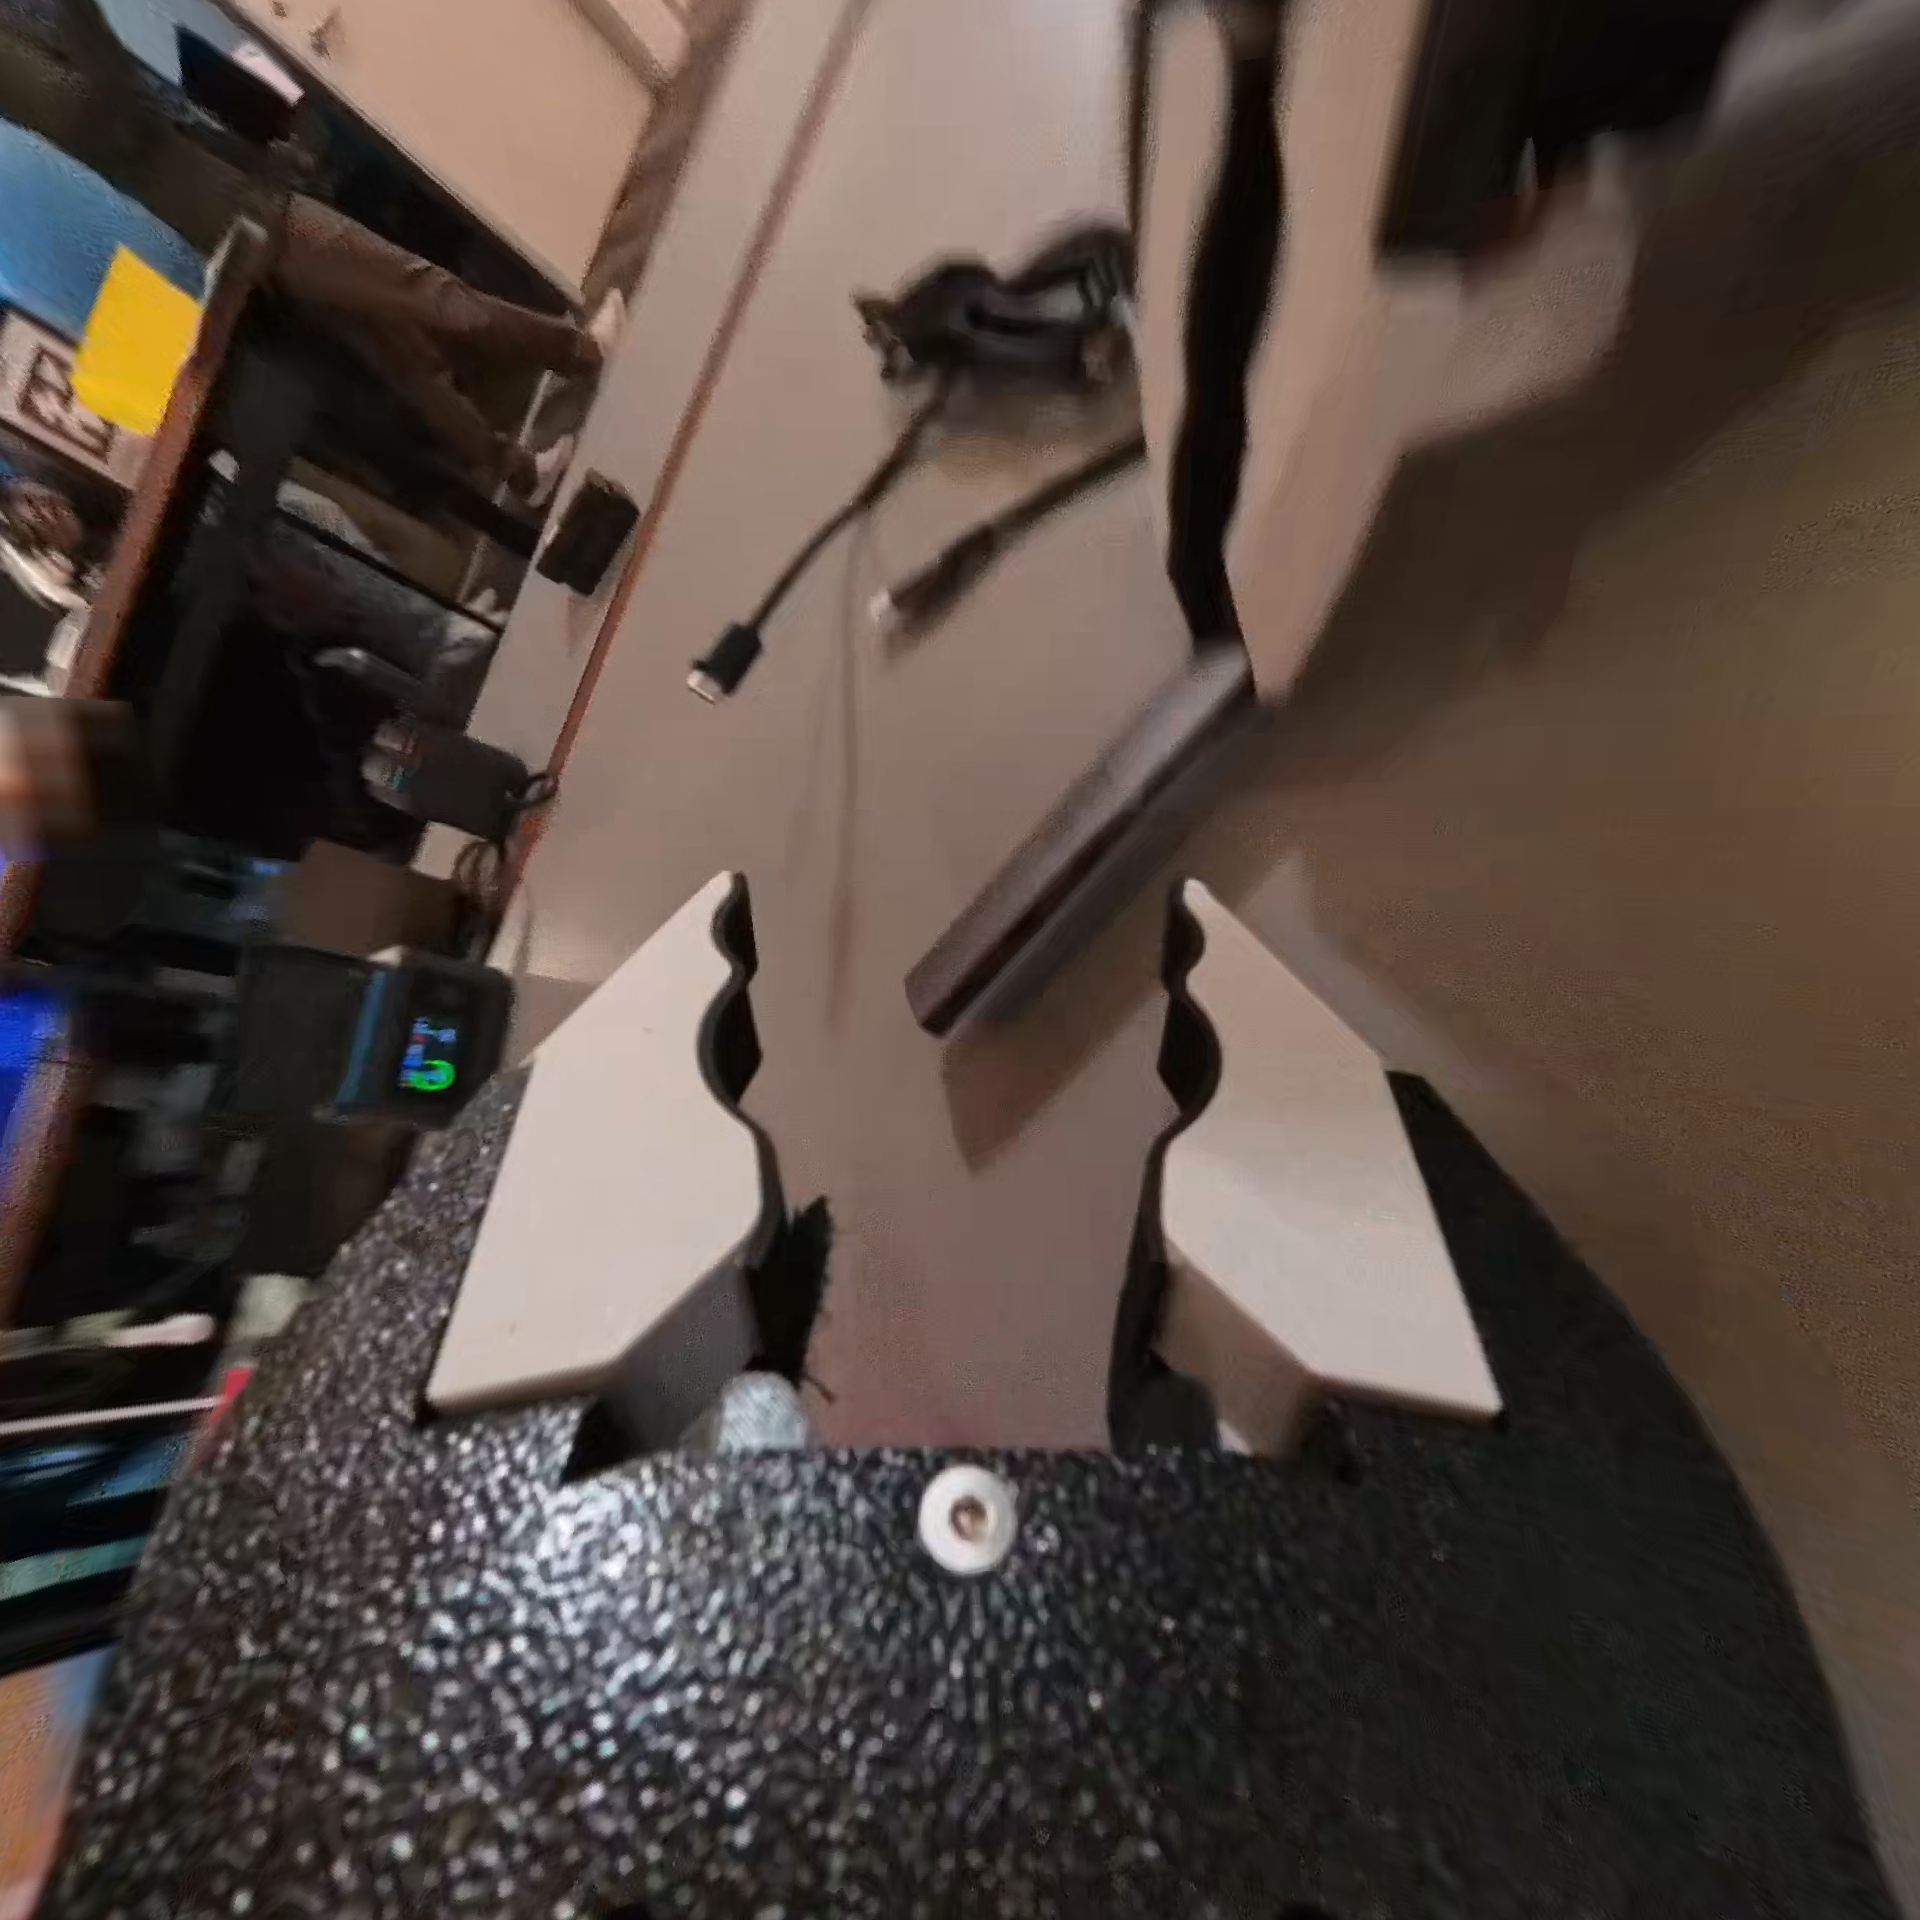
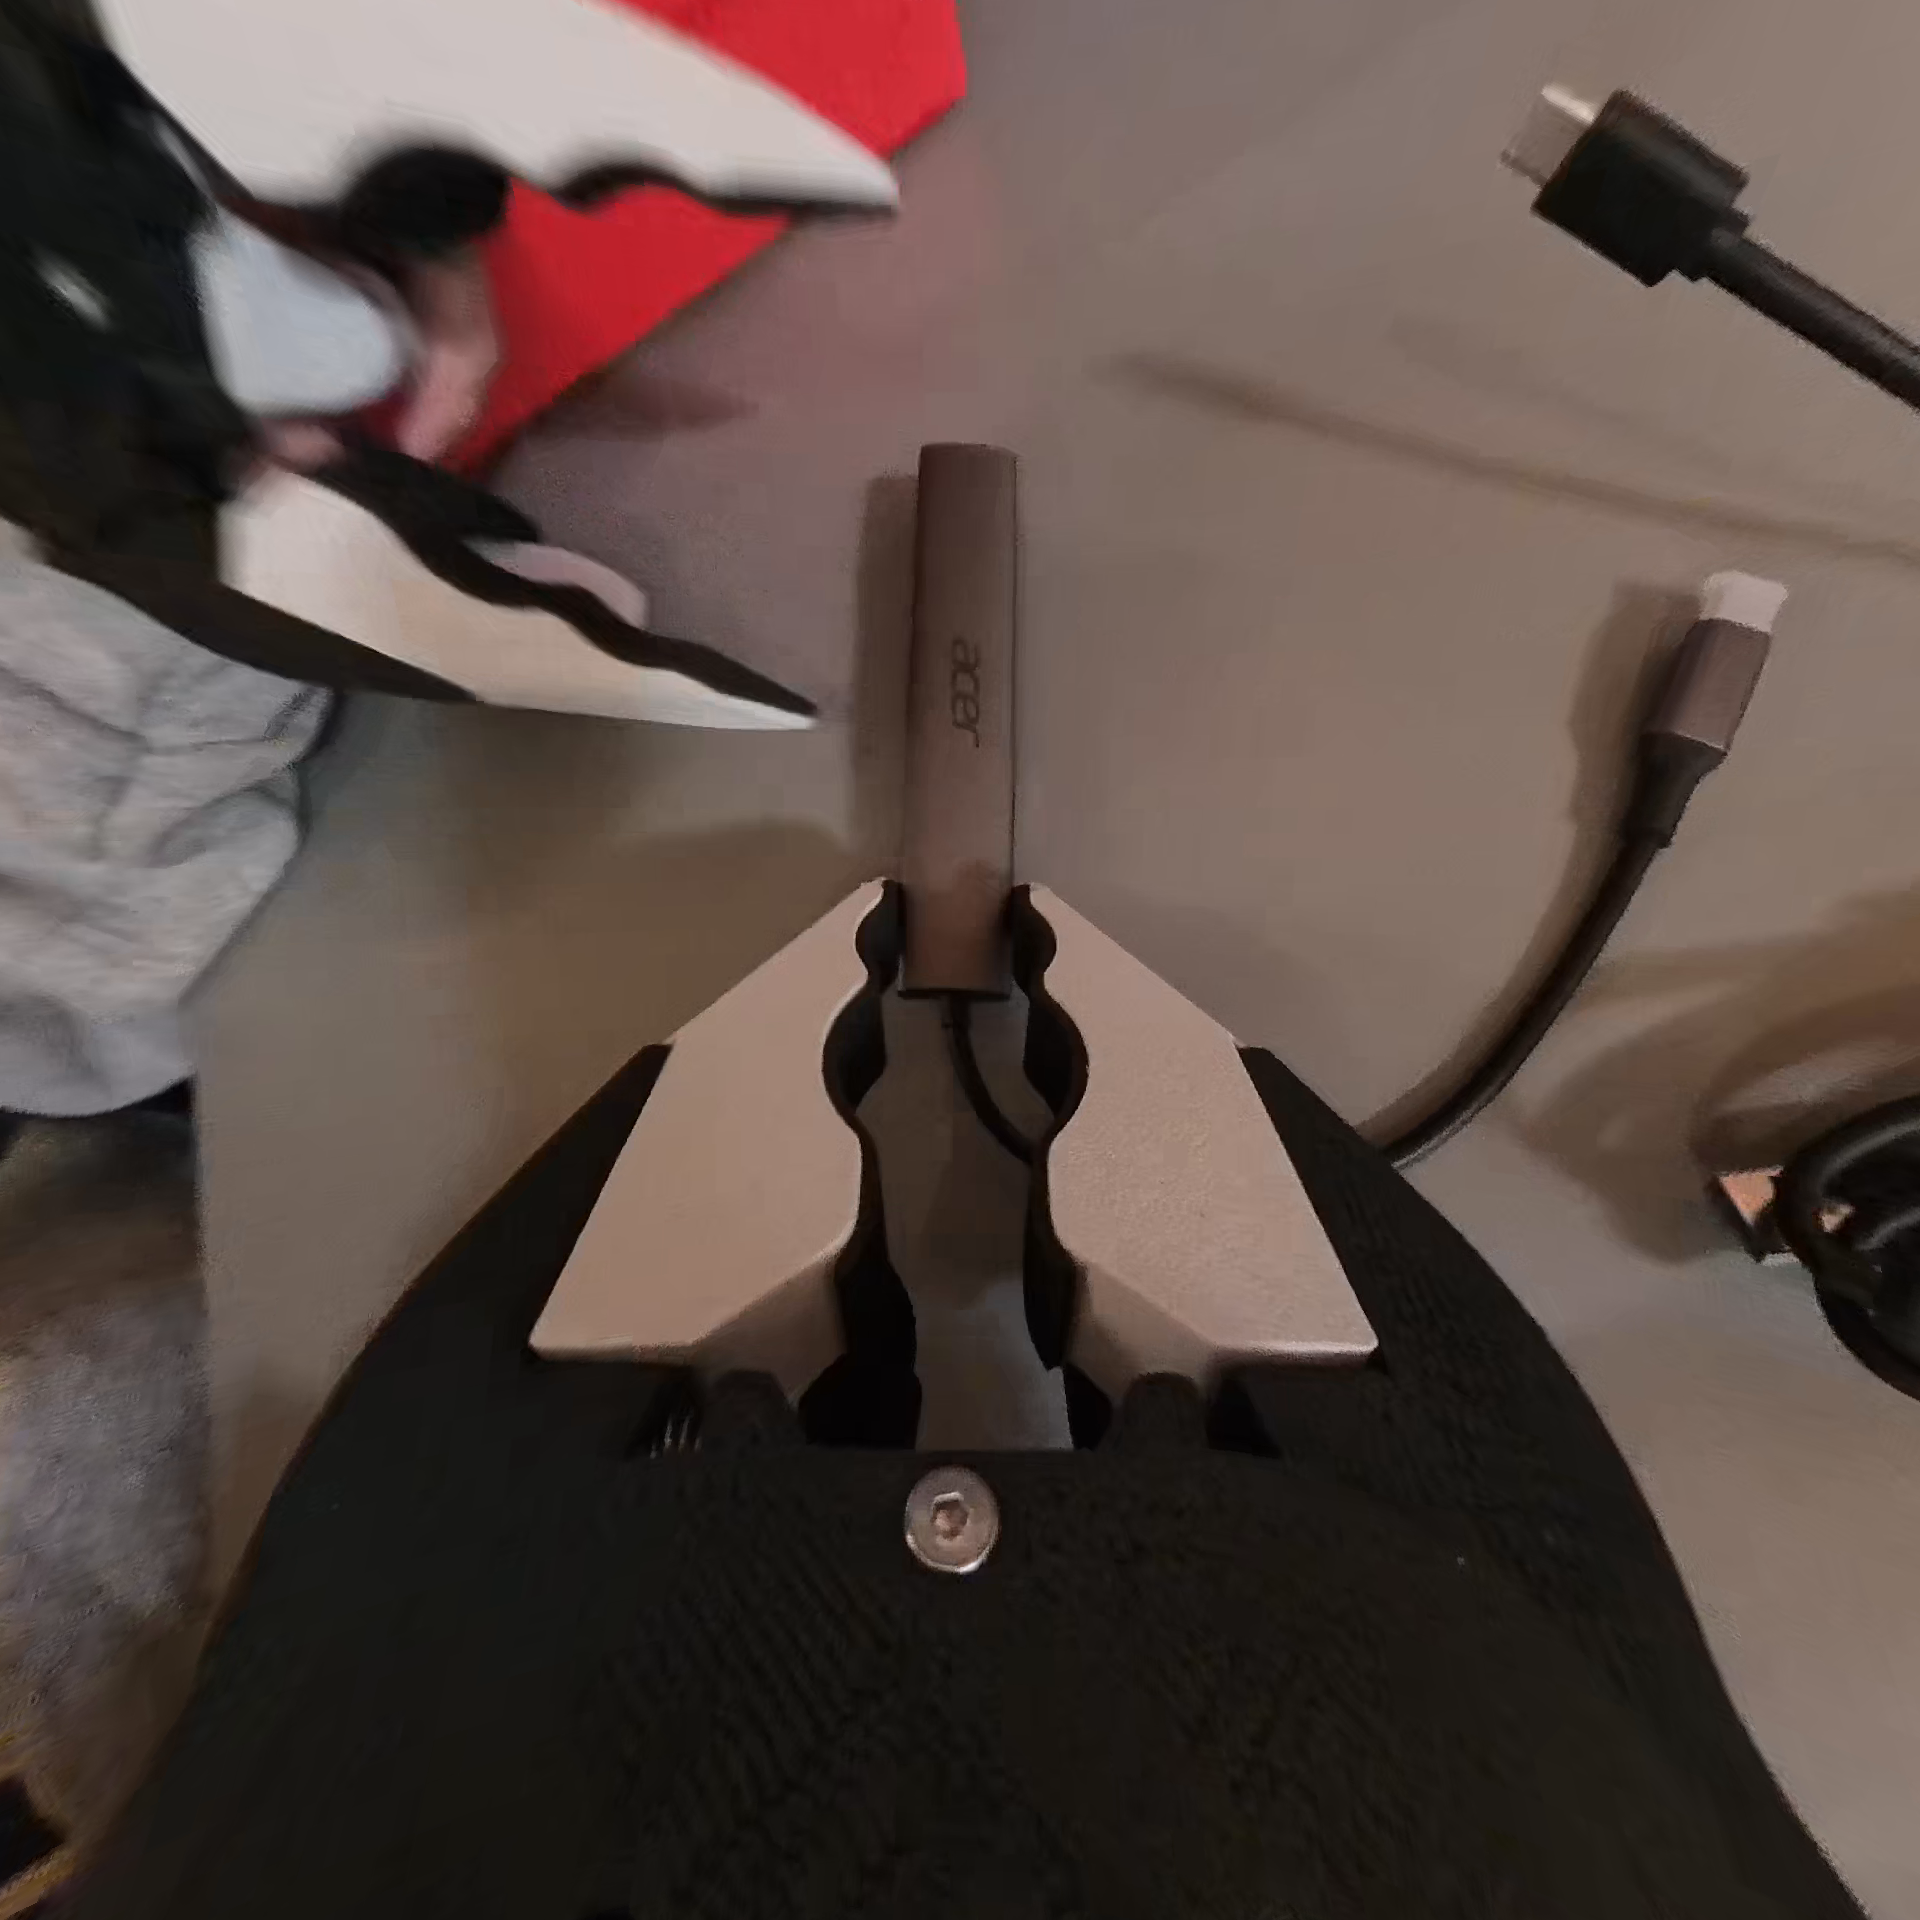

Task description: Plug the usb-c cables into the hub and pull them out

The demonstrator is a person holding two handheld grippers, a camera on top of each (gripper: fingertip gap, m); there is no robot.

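Observation:
My right gripper (image 2: pixel 956 920) is shut on the near end of the grey hub (image 2: pixel 961 665), a slim bar that points away over the pale table (image 2: pixel 1299 499). The hub's thin lead (image 2: pixel 997 1101) runs back between the fingers. My left gripper (image 1: pixel 961 914) is open and empty; the hub (image 1: pixel 1081 862) hangs just ahead of its tips. In the right wrist view the left gripper (image 2: pixel 852 457) is blurred, just left of the hub. A black USB-C plug (image 2: pixel 1631 177) and a grey plug with a pale tip (image 2: pixel 1714 675) lie loose at the right. Both the black plug (image 1: pixel 727 660) and the grey plug (image 1: pixel 914 603) also show in the left wrist view.
A bundle of dark cable (image 1: pixel 987 312) lies farther along the table. The table edge (image 1: pixel 623 582) runs along the left, with cluttered shelves and a small lit device (image 1: pixel 416 1049) beyond it. A red object (image 2: pixel 727 156) and a grey sleeve (image 2: pixel 125 831) are at the left, coiled cable (image 2: pixel 1849 1268) at the right.

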